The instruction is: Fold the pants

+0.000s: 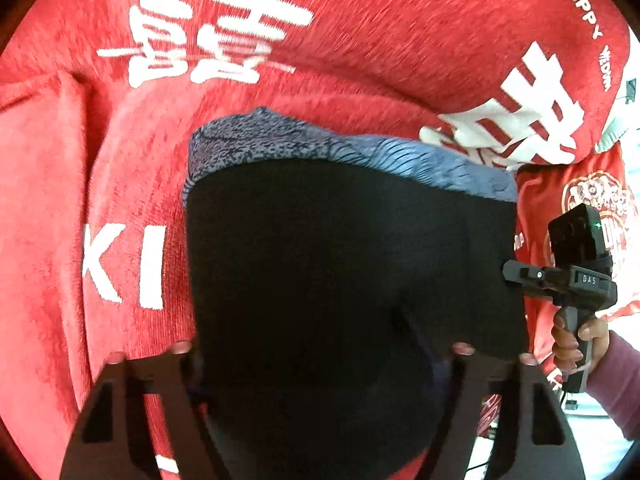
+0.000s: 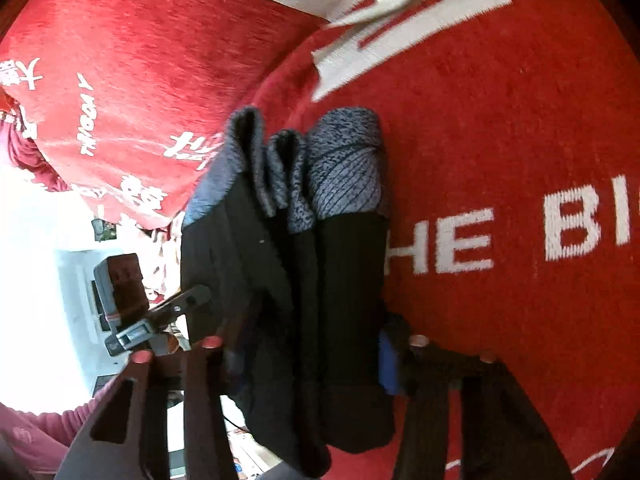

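Spread under everything, a red blanket (image 1: 360, 32) with white Chinese characters and Latin letters, serving as landmark. Lying on its middle, black pants (image 1: 340, 260), folded into a compact block, with a blue-grey patterned waistband (image 1: 320, 140) at the far edge, next to the large white characters. Nearest the lens in the left wrist view, the left hand-held gripper (image 1: 320, 350), jaws partly parted and straddling the near end of the pants; cannot tell for certain whether the pads press the fabric, as black on black hides the contact. At the right edge of the pants, over the blanket's border, the right hand-held gripper (image 1: 516, 276), held by a hand (image 1: 576, 344) in a pink sleeve (image 1: 616, 380). In the right wrist view, the same pants (image 2: 320, 300) bunched in several upright folds, waistband (image 2: 344, 168) toward the blanket's white lettering, and the right hand-held gripper (image 2: 316, 344) closed against both sides of the bundle's near end.
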`<state>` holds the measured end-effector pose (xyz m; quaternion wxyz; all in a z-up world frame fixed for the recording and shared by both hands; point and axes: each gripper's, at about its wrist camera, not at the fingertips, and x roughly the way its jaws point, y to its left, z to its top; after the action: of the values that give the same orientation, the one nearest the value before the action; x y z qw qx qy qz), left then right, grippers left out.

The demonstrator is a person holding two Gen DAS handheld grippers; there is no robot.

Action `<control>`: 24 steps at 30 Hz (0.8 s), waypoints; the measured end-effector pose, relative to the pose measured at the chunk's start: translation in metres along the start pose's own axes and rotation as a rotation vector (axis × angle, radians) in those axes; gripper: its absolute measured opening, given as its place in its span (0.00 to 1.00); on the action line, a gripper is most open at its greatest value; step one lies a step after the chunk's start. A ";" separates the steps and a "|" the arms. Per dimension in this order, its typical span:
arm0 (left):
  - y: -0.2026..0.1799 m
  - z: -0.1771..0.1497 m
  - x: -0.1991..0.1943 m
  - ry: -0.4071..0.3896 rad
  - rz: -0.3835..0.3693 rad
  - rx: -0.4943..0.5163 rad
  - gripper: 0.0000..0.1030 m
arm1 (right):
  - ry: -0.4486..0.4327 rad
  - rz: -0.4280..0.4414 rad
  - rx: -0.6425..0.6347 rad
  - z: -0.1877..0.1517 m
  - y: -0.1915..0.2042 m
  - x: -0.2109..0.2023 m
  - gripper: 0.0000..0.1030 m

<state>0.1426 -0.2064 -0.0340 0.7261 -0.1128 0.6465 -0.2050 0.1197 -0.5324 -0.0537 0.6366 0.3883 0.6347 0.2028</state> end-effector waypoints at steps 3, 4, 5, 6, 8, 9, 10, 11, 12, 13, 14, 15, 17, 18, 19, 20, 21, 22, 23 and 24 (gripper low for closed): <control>-0.003 -0.003 -0.013 -0.012 0.002 -0.009 0.61 | -0.010 0.034 -0.011 -0.005 0.014 -0.009 0.38; -0.004 -0.006 -0.019 -0.009 -0.001 -0.013 0.61 | -0.014 0.045 -0.012 -0.008 0.019 -0.012 0.38; -0.005 -0.009 -0.025 -0.006 -0.002 -0.011 0.61 | -0.019 0.059 -0.011 -0.012 0.024 -0.015 0.37; -0.006 -0.012 -0.029 -0.005 0.000 -0.007 0.61 | -0.023 0.075 -0.013 -0.017 0.031 -0.017 0.37; -0.008 -0.020 -0.042 -0.001 0.010 0.002 0.61 | -0.030 0.095 -0.024 -0.029 0.043 -0.020 0.37; -0.007 -0.024 -0.050 -0.001 0.009 0.003 0.61 | -0.035 0.112 -0.018 -0.038 0.049 -0.021 0.37; -0.005 -0.028 -0.057 -0.001 0.007 0.003 0.61 | -0.039 0.125 -0.009 -0.044 0.051 -0.022 0.37; -0.003 -0.033 -0.065 -0.001 0.006 0.001 0.61 | -0.044 0.139 0.004 -0.053 0.055 -0.022 0.37; -0.001 -0.039 -0.072 0.002 0.009 -0.002 0.61 | -0.048 0.151 0.014 -0.063 0.058 -0.022 0.37; 0.003 -0.044 -0.078 0.005 0.014 -0.004 0.61 | -0.049 0.159 0.020 -0.069 0.060 -0.022 0.37; 0.005 -0.050 -0.083 0.007 0.021 -0.006 0.61 | -0.049 0.164 0.022 -0.077 0.062 -0.022 0.37; 0.007 -0.056 -0.086 0.010 0.031 -0.004 0.61 | -0.049 0.161 0.019 -0.085 0.065 -0.020 0.37; 0.013 -0.065 -0.086 0.015 0.053 0.002 0.61 | -0.046 0.148 0.013 -0.095 0.066 -0.013 0.37; 0.018 -0.070 -0.083 0.020 0.066 0.000 0.64 | -0.041 0.140 0.017 -0.096 0.065 -0.008 0.37; 0.024 -0.074 -0.076 0.027 0.090 -0.005 0.65 | -0.035 0.124 0.021 -0.098 0.064 -0.002 0.37; 0.029 -0.076 -0.070 0.027 0.116 -0.004 0.66 | -0.026 0.087 0.013 -0.098 0.062 0.006 0.38; 0.037 -0.079 -0.061 0.035 0.149 -0.007 0.73 | -0.018 0.038 -0.001 -0.099 0.060 0.013 0.40; 0.045 -0.083 -0.054 0.029 0.171 -0.019 0.82 | -0.007 -0.015 -0.008 -0.099 0.059 0.020 0.43; 0.052 -0.086 -0.053 -0.009 0.188 -0.019 0.99 | 0.002 -0.091 -0.024 -0.100 0.057 0.027 0.51; 0.054 -0.087 -0.052 -0.019 0.202 -0.012 1.00 | -0.005 -0.178 -0.052 -0.100 0.056 0.031 0.58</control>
<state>0.0612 -0.1261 -0.0229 0.7486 -0.0534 0.6488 -0.1257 0.0395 -0.4511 -0.0214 0.6635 0.3143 0.6596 0.1610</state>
